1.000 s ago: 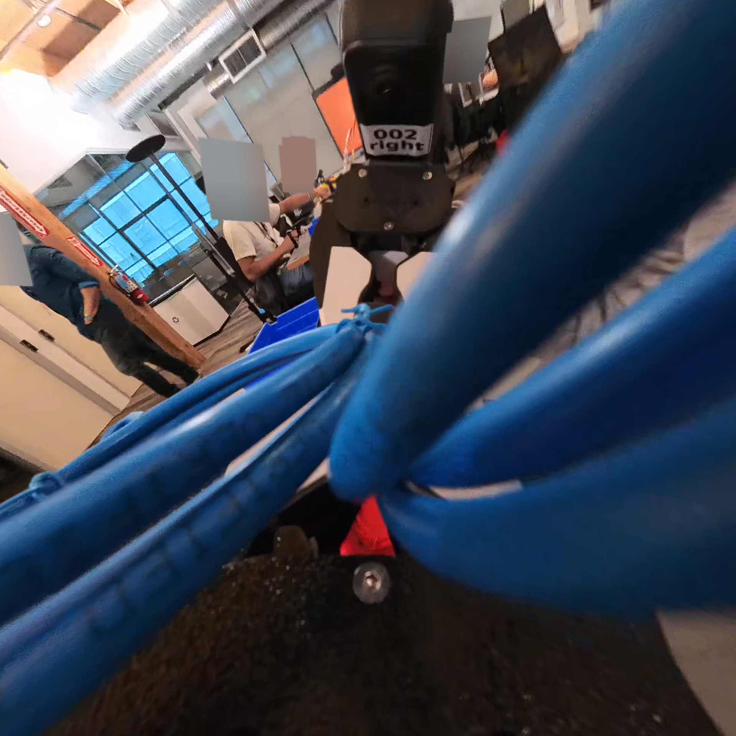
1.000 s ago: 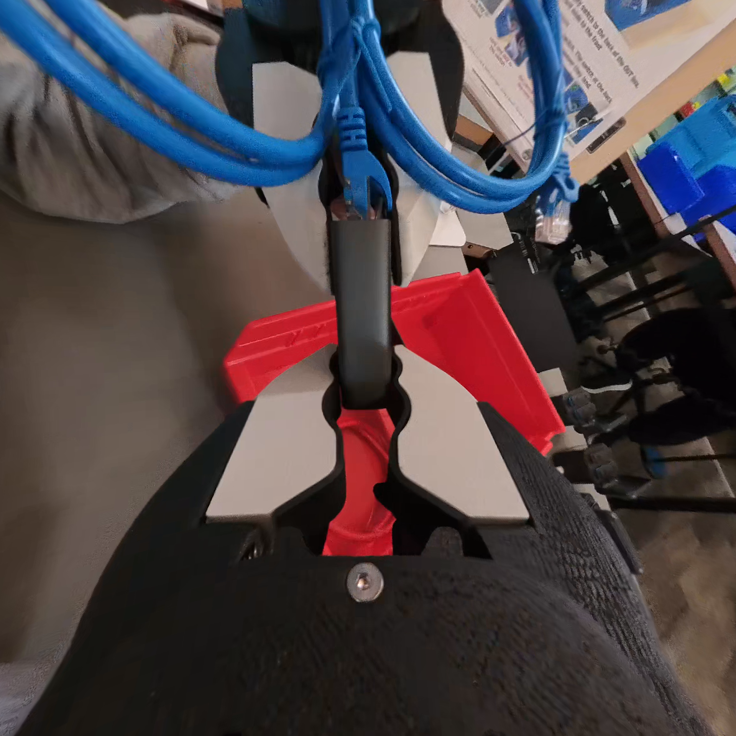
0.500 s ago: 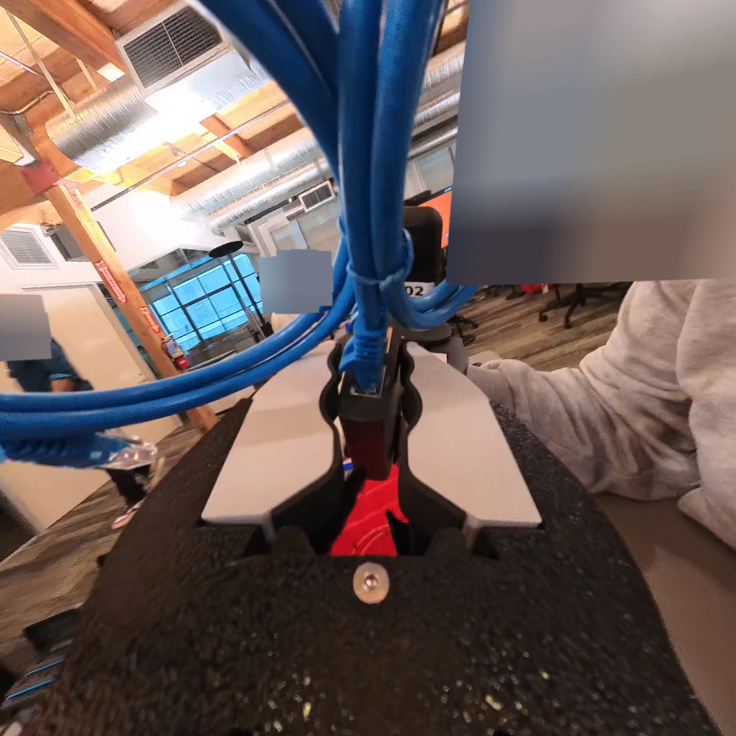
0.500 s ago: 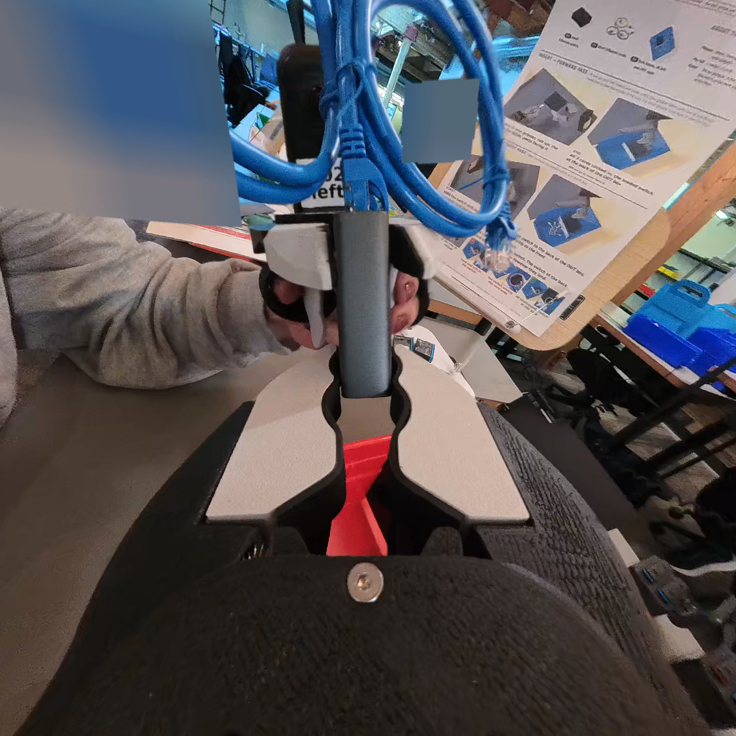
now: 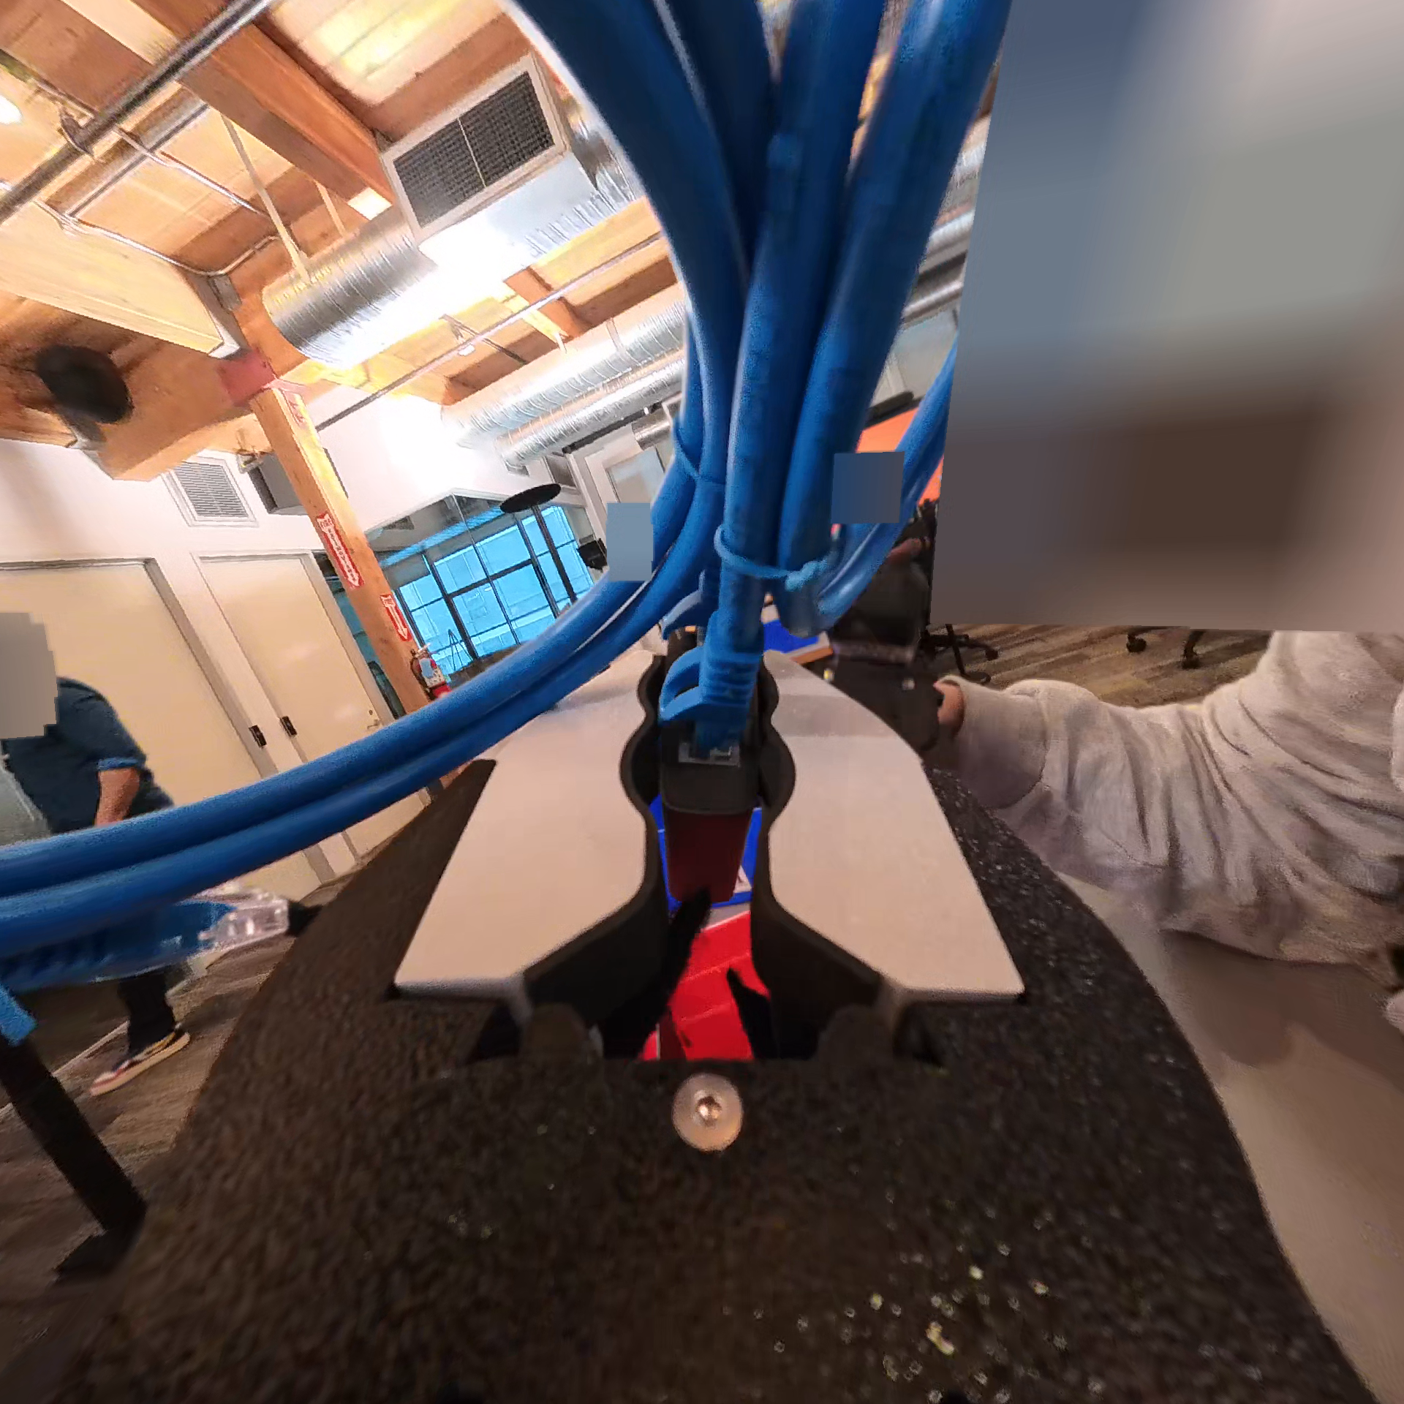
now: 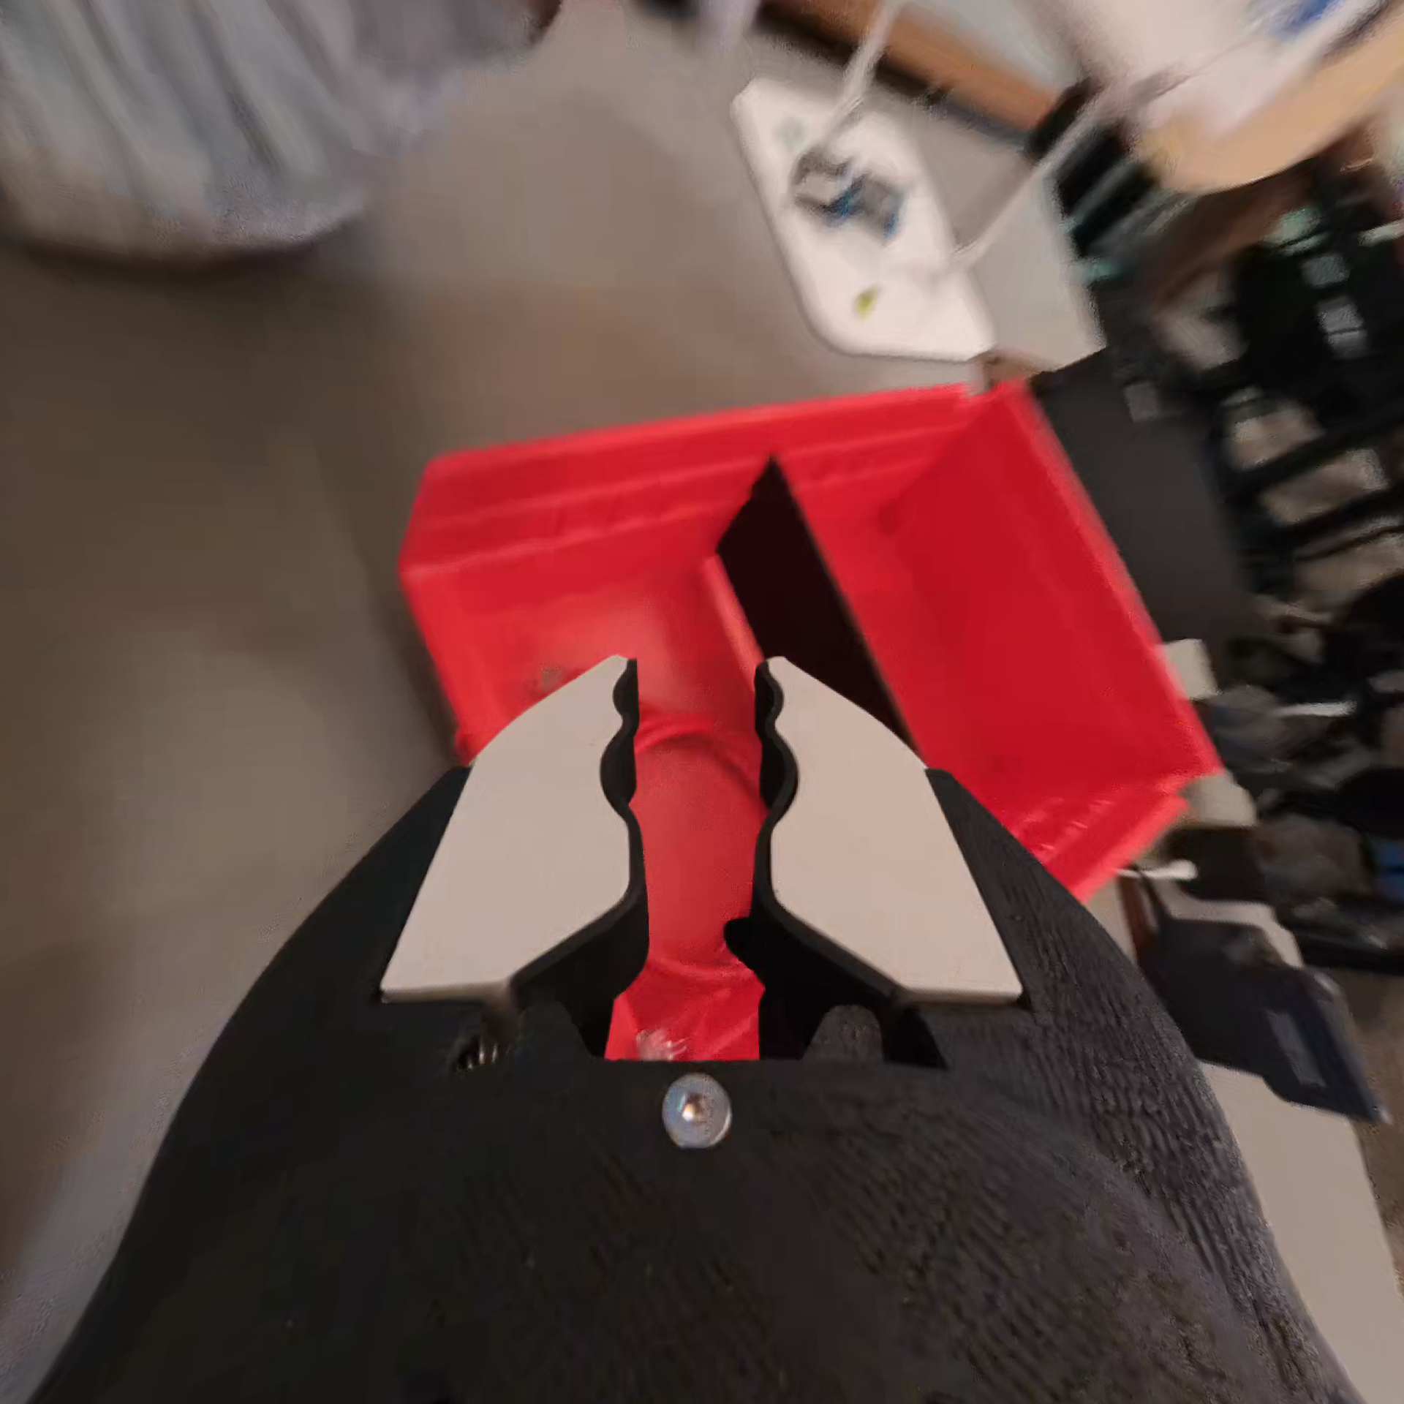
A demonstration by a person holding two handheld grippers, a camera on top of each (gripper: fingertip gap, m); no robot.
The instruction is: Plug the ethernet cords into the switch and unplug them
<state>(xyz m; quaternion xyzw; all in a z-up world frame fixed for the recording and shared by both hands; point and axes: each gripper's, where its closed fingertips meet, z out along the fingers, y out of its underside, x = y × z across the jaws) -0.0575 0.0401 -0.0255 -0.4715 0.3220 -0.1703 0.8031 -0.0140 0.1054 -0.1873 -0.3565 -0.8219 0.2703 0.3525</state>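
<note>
In the left wrist view my left gripper point(image 5: 710, 684) is shut on a small dark grey block point(image 5: 706, 782). A blue plug point(image 5: 722, 676) of the blue cable bundle point(image 5: 767, 380) sits in the block's top end. The bundle is tied with thin blue ties and loops up and off to the left, where its other clear plug point(image 5: 243, 919) hangs. In the blurred right wrist view my right gripper point(image 6: 695, 672) is open and empty, above a red bin point(image 6: 988, 608) with a black divider point(image 6: 798, 592). The bin also shows between the left jaws point(image 5: 706, 1010).
The bin stands on a grey-brown table point(image 6: 190, 532) near its right edge. A white sheet point(image 6: 858, 228) lies behind it and black gear point(image 6: 1253, 988) sits to its right. A grey sleeve point(image 5: 1177, 798) reaches in at right. A person point(image 5: 83, 760) stands far left by a wooden post point(image 5: 334, 547).
My right gripper let go of the dark grey block, opened and swung down over the red bin. My left gripper still holds the block with the cable plugged in.
</note>
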